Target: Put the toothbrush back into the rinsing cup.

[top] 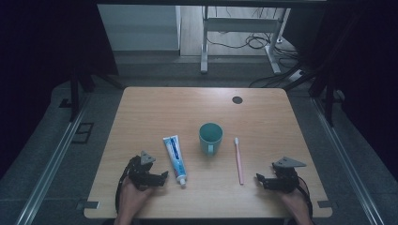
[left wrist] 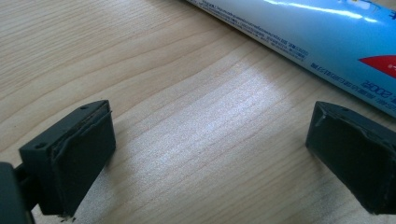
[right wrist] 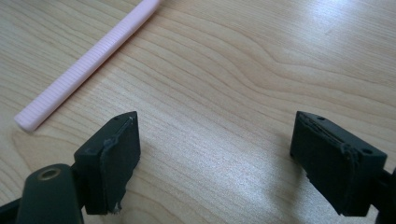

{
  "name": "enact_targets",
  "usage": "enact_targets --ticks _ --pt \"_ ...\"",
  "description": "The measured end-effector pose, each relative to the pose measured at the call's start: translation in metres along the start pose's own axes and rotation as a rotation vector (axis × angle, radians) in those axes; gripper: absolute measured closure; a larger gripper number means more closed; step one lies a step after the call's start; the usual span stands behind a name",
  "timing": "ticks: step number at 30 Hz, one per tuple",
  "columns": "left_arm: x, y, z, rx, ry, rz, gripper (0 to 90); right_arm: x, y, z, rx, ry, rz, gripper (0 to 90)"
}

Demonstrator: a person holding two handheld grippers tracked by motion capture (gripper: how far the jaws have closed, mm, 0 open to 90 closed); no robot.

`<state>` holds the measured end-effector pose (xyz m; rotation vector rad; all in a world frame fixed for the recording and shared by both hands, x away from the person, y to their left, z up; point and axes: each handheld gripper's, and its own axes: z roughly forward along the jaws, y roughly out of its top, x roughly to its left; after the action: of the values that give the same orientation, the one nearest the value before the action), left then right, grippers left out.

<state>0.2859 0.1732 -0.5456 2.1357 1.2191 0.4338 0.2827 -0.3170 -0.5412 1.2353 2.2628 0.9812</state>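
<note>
Both tools sit at the near edge of the table (top: 141, 101), jaws spread wide, nothing between them. Left tool (top: 158, 178) is just left of the blue toothpaste tube (top: 175, 158), cap pointing near. Right tool (top: 261, 180) is just right of the pink toothbrush (top: 239, 159), not touching it. Between those two, a bit farther back, stands a teal mug (top: 210, 137), upright.

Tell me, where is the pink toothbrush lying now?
In the high view the pink toothbrush lies flat on the table, just right of the teal cup and ahead-left of the right gripper.
</note>
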Motion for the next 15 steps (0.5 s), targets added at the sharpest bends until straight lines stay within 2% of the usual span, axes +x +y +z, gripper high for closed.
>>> enact_targets --ticks 7,15 --pt "0.0000 0.0001 0.0000 0.001 0.000 0.000 1.5 0.0008 0.0009 -0.0001 0.005 -0.003 0.004 16.1" --pt "-0.0001 0.0002 0.0003 0.001 0.001 -0.001 1.3 0.0018 0.0043 -0.0022 0.017 0.022 0.032 18.0"
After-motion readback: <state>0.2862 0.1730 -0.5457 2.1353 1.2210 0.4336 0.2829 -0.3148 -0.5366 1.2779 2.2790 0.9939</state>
